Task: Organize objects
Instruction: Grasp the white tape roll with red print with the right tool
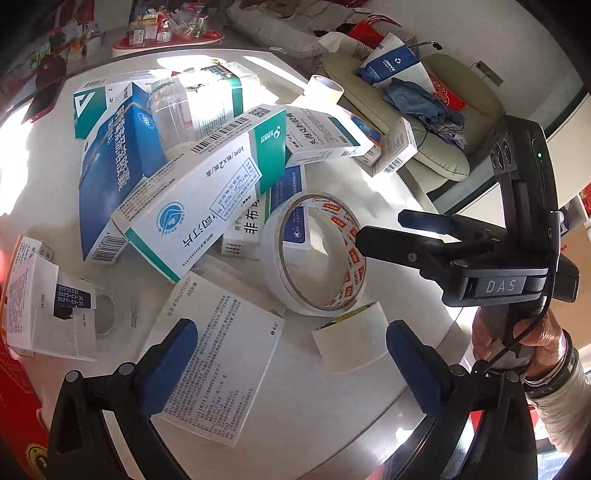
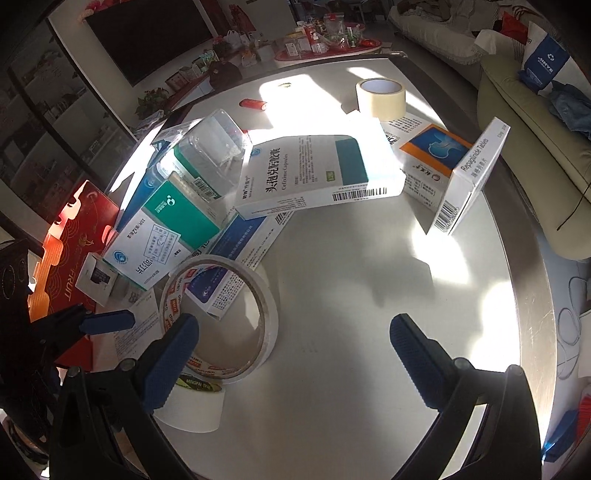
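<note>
Round white table (image 2: 369, 295) bearing four tape rolls: a white roll (image 1: 314, 254) propped on a smaller white roll (image 1: 351, 336), a beige roll (image 2: 381, 96) at the far edge, a clear roll (image 1: 105, 319) near the left. About ten medicine boxes (image 1: 199, 195) lie heaped. Left gripper (image 1: 288, 354) and right gripper (image 2: 291, 354): jaws wide apart, holding nothing.

A home living room, seen over a round white table.

A cushioned sofa (image 2: 532, 122) strewn with clothes is seen beside the table (image 2: 332, 258), a dark television (image 2: 147, 33) is mounted on the wall, and a snack-laden red tray (image 2: 328, 48) is set behind.
</note>
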The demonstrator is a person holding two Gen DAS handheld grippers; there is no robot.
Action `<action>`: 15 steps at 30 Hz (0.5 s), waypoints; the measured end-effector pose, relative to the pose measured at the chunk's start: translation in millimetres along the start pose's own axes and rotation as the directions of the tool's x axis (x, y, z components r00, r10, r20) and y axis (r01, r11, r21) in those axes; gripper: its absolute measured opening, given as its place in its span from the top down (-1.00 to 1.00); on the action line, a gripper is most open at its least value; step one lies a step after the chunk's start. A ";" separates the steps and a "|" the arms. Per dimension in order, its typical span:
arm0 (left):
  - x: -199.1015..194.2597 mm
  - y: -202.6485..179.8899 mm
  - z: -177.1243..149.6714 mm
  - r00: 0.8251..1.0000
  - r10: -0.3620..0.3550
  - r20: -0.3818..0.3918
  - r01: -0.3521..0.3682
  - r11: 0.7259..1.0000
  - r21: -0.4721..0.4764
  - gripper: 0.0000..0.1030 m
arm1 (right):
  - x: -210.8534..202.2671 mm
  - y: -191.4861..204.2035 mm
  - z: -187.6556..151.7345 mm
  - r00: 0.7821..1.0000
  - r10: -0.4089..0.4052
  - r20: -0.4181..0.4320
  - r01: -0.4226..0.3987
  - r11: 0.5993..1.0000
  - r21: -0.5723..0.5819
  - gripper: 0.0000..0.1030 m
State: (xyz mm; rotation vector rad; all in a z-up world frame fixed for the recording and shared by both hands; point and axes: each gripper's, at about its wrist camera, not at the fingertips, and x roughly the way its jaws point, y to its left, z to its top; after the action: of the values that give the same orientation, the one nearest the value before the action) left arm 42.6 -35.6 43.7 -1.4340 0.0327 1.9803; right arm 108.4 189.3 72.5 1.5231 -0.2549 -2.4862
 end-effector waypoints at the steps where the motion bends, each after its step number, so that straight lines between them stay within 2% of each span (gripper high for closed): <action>1: 0.7 0.6 0.3 1.000 -0.003 -0.010 0.003 1.000 0.015 -1.00 | 5.2 4.0 1.4 1.000 -0.016 -0.015 0.015 1.000 -0.015 -1.00; 5: 3.0 -3.2 0.3 1.000 0.011 -0.020 -0.009 0.995 0.097 -1.00 | 21.9 13.3 3.1 0.995 -0.073 -0.068 0.070 0.996 -0.048 -1.00; 8: -2.5 3.1 2.9 0.999 0.032 -0.004 -0.032 0.997 0.066 -1.00 | 27.3 17.7 4.6 0.994 -0.072 -0.087 0.068 0.997 -0.048 -0.96; 10: -9.3 8.0 3.6 0.999 0.036 0.014 -0.037 0.998 0.051 -1.00 | 29.6 22.0 5.2 0.993 -0.078 -0.091 0.072 0.995 -0.062 -0.80; 13: -1.8 8.9 5.4 0.994 0.101 -0.037 -0.098 0.992 0.081 -1.00 | 31.5 29.5 7.7 0.994 -0.070 -0.089 0.061 0.994 -0.092 -0.69; 15: 0.1 8.8 6.2 0.994 0.091 -0.057 -0.085 0.992 0.093 -1.00 | 32.1 32.5 10.6 0.994 -0.050 -0.100 0.040 0.994 -0.097 -0.55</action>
State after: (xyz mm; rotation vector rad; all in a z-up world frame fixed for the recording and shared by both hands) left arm 32.7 -39.8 42.9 -1.4570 0.2135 1.9786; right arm 87.7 149.7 58.1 1.6283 -0.0847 -2.4068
